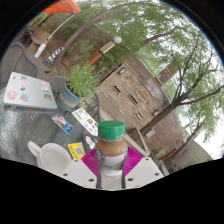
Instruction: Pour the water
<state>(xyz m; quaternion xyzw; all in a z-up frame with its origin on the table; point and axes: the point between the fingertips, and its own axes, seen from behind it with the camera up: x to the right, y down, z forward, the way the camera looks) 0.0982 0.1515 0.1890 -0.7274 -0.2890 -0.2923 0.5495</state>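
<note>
While the gripper (112,172) is clamping a bottle (112,150) between its pink pads (92,161), the whole scene is leaning hard, so the hand is probably tipping it as part of the pour. The bottle is sitting upright along the fingers, brown-bodied with a green cap (112,130) that is looking firmly in place (which matters, since nothing is coming out through a closed cap). Both fingers are pressing its sides, with no gap showing.

Just beside the fingers, on the table (25,125), a white cup (48,157) is standing with its mouth showing, and it is the likeliest target. A yellow card (76,150) is lying between cup and bottle. Further off, a laptop (27,92) covered in stickers is resting on the table, with a potted plant (82,80) beyond it.

The risks are plain enough. If the cap is staying on, tilting is achieving nothing. If it is loose, water is going wherever the tilt sends it, and the bottle mouth is not over the cup. Any spill is running toward the card and laptop. A smooth bottle is also liable to slip in the pads as it tips.
</note>
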